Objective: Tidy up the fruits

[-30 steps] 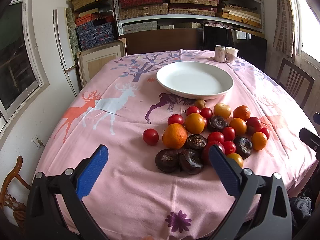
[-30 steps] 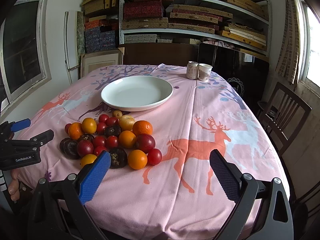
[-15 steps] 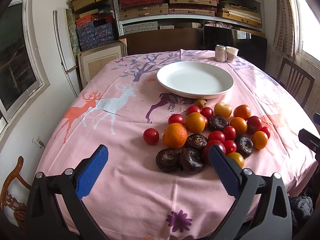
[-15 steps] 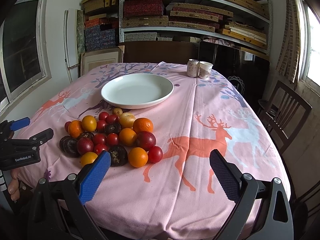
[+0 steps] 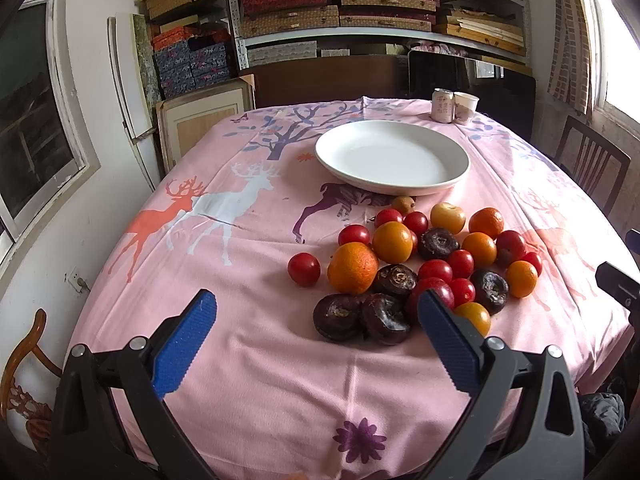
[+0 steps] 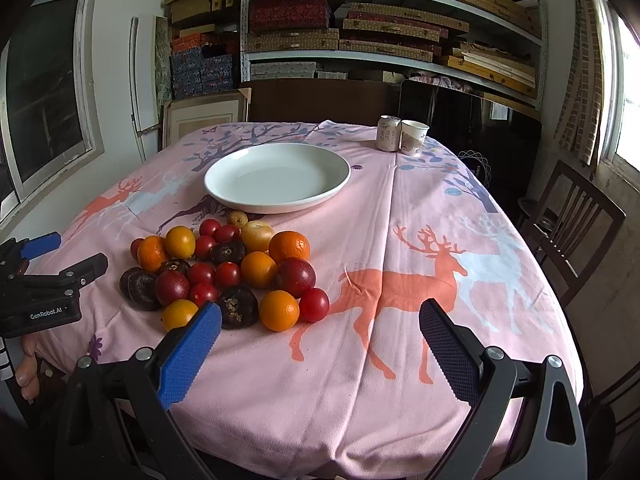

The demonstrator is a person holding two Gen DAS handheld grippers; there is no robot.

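Left gripper point(image 5: 316, 312) spread wide, empty; fruit pile point(image 5: 424, 264) just ahead, toward its right finger. Right gripper point(image 6: 320, 320) likewise spread, pile ahead-left; white plate point(image 6: 344, 168) beyond.

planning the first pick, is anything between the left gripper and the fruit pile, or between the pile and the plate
Nothing visible. The open left gripper faces the fruit pile across bare tablecloth, and the empty white plate sits just beyond the pile.

"GenRobot.AI" printed in white on the black body of the left gripper point(image 6: 56, 256), characters printed on the can point(image 6: 389, 138) too small to be read
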